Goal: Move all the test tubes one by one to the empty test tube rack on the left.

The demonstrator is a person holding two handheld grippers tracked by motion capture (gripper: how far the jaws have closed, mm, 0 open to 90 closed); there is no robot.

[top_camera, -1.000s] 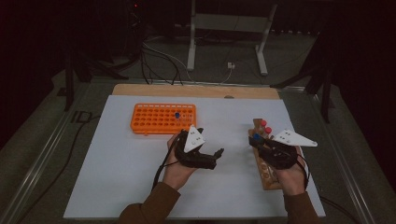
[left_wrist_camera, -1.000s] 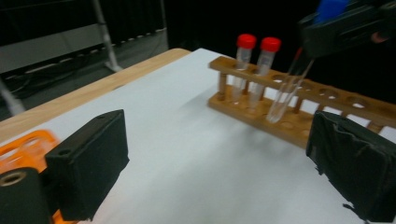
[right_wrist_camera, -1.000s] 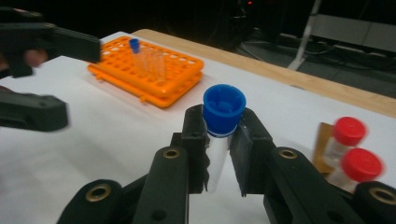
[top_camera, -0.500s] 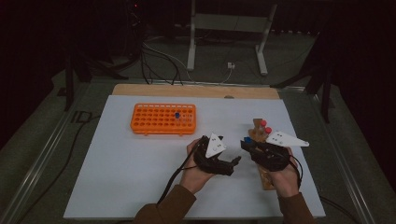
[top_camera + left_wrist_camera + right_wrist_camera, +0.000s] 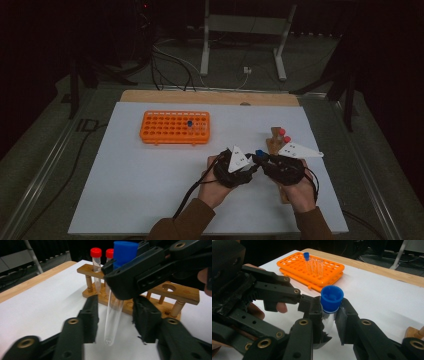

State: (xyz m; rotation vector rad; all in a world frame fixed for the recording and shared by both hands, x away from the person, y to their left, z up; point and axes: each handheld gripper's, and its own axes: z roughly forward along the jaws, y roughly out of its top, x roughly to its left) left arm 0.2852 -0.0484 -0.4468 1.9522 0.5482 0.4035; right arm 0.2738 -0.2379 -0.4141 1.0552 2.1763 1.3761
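The left gripper (image 5: 115, 317) has crossed to the right gripper (image 5: 329, 315); its jaws, just closing, flank without touching the blue-capped tube (image 5: 113, 315), pinched under its cap beside the wooden rack (image 5: 180, 291). Light, slick, probably breakable: grip mid-barrel.

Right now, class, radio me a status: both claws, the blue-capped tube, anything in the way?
Right claw shut on blue-capped tube. Left claw just been closing, straddling tube's lower end, pads not touching. Wooden rack close behind.
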